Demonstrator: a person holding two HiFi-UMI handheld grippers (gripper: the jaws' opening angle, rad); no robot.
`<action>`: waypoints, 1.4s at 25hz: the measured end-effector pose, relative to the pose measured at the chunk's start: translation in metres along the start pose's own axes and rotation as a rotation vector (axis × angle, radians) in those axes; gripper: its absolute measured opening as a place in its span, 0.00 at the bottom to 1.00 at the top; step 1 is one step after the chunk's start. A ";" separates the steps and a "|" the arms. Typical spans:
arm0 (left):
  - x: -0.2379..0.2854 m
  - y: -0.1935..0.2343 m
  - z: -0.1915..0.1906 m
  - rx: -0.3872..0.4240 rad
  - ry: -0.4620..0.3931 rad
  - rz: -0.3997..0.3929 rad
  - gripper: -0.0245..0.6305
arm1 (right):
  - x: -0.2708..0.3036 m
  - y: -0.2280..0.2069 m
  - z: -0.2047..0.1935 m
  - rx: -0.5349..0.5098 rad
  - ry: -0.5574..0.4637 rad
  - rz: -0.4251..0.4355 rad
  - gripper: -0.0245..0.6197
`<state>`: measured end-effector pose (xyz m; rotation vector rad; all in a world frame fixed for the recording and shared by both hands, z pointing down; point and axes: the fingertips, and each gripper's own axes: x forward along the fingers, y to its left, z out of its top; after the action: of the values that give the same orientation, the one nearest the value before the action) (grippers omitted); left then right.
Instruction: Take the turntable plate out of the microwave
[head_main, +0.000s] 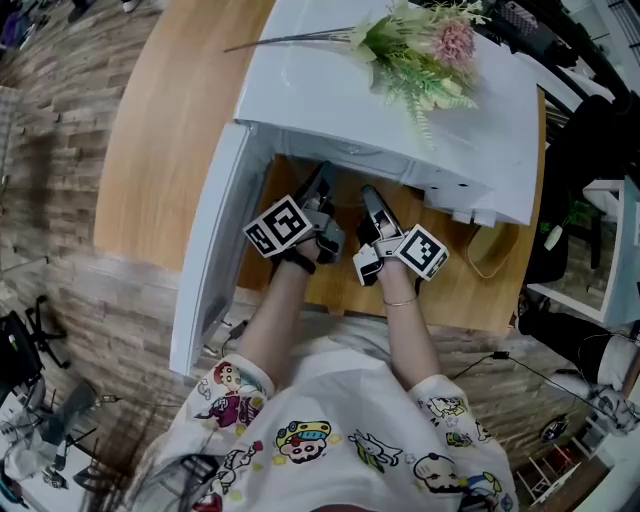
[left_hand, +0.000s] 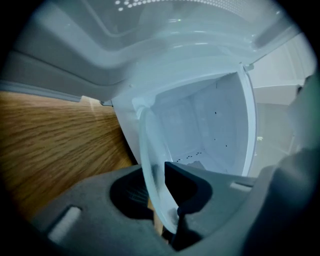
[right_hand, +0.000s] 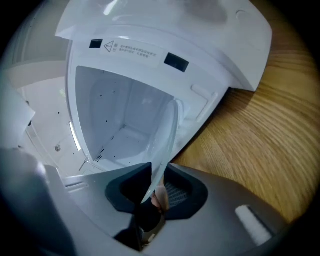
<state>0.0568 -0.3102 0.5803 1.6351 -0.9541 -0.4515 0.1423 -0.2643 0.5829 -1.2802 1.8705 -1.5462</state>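
The clear glass turntable plate (left_hand: 152, 160) shows edge-on in the left gripper view, its rim pinched between the jaws of my left gripper (left_hand: 161, 200). In the right gripper view, the opposite rim of the plate (right_hand: 167, 132) sits between the dark pads of my right gripper (right_hand: 152, 189). Both views look past the plate into the white microwave's bare cavity (right_hand: 115, 117). In the head view, my left gripper (head_main: 322, 188) and right gripper (head_main: 368, 198) reach side by side into the microwave (head_main: 330, 110) mouth. There the plate is hidden under the microwave's top.
The microwave door (head_main: 212, 250) hangs open at the left of my arms. A spray of artificial flowers (head_main: 425, 50) lies on the microwave's top. The microwave stands on a wooden table (head_main: 165, 130); wood floor lies beyond it. Dark furniture and cables crowd the right side.
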 end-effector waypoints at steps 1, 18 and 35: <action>-0.001 0.000 -0.002 -0.003 0.005 0.000 0.14 | -0.003 0.000 -0.001 -0.004 -0.001 -0.001 0.18; -0.024 -0.012 -0.021 -0.084 0.026 -0.057 0.09 | 0.010 0.014 0.001 0.042 -0.030 0.099 0.17; -0.089 -0.048 -0.052 -0.043 -0.014 -0.116 0.11 | -0.055 0.051 -0.027 -0.034 -0.029 0.212 0.17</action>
<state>0.0573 -0.2068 0.5340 1.6561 -0.8570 -0.5587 0.1291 -0.2056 0.5307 -1.0724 1.9516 -1.3849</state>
